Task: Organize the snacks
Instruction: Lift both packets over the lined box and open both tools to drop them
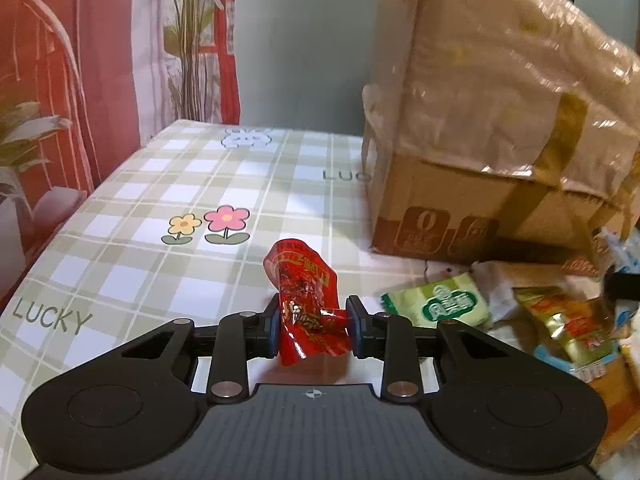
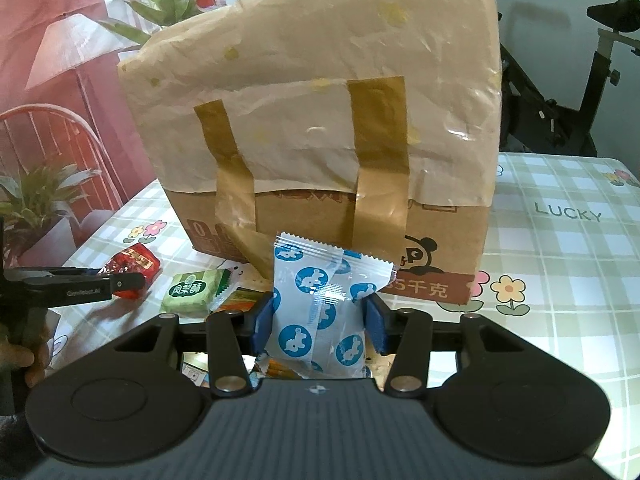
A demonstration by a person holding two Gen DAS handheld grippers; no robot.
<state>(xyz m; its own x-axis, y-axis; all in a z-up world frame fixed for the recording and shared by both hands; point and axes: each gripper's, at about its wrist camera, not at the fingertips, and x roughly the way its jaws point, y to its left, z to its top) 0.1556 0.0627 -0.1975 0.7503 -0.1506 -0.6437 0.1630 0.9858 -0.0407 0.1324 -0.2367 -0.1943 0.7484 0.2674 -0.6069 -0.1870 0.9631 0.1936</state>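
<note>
Left tongs (image 1: 314, 326) pinch a red packet (image 1: 306, 300); right tongs (image 2: 320, 322) pinch a blue-dotted packet (image 2: 320, 304), box (image 2: 320, 128) at 12 o'clock.

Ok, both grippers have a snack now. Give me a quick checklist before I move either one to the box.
1. Left gripper jaws shut on red packet: ok.
2. Right gripper jaws shut on blue-and-white packet: ok.
3. Red packet crumpled, grip security: cannot tell.
4. Cardboard box open to take snacks: cannot tell; paper is taped across the sides in view.
5. Green packet lying loose on the tablecloth: not ok.
</note>
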